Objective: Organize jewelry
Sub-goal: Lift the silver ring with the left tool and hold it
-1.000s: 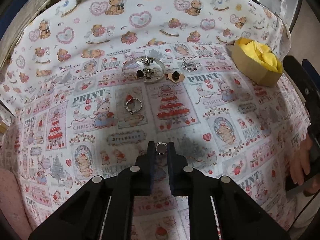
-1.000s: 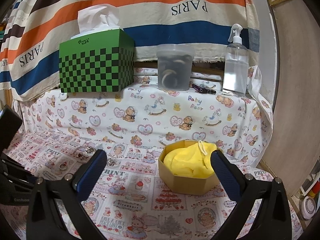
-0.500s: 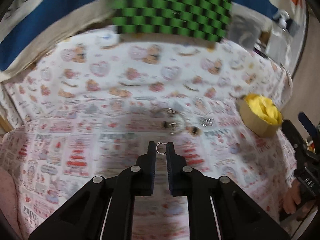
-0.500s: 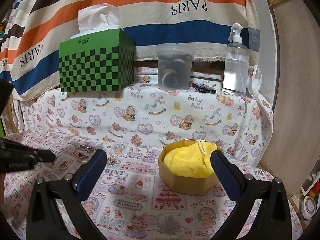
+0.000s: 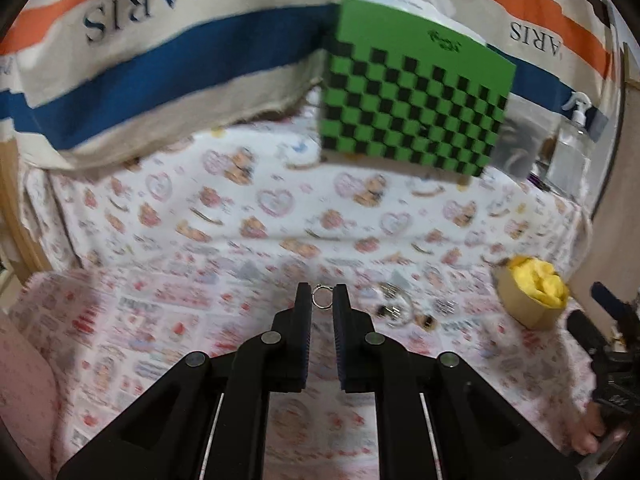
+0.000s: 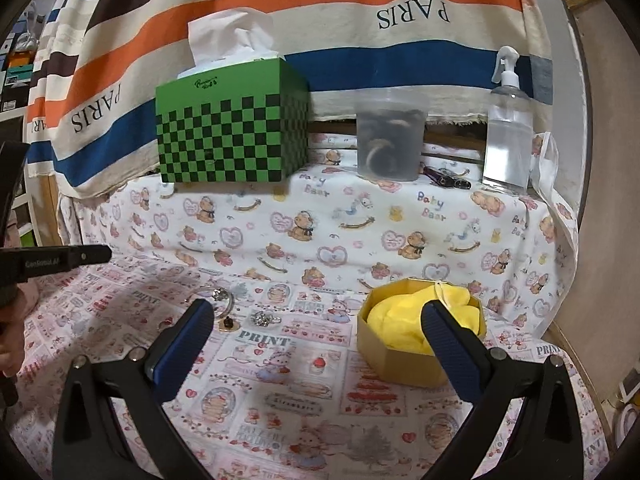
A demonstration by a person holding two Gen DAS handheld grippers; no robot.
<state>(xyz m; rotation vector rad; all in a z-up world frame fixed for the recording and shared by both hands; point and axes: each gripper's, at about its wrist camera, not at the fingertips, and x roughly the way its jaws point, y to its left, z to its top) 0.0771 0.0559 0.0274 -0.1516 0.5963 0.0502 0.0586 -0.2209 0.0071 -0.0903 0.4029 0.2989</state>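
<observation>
My left gripper [image 5: 321, 298] is shut on a small silver ring [image 5: 320, 297], held between its fingertips well above the printed cloth. It also shows at the left edge of the right wrist view [image 6: 80, 257]. My right gripper [image 6: 316, 316] is open wide and empty, low over the cloth. A cardboard jewelry box with yellow lining [image 6: 420, 340] sits just beyond its right finger and shows at the right in the left wrist view [image 5: 530, 298]. On the cloth lie a silver bangle [image 6: 218, 296], a heart-shaped earring card [image 6: 229, 323] and a sparkly brooch [image 6: 263, 318].
A green checkered tissue box [image 6: 232, 128], a clear plastic tub [image 6: 390, 140] and a spray bottle [image 6: 508, 128] stand on the raised shelf at the back. A striped PARIS cloth [image 6: 360, 12] hangs behind. A wooden panel is on the right.
My left gripper has lifted and tilted up with the ring, so its view swung from the cloth to the back wall. The right gripper has stayed still and open.
</observation>
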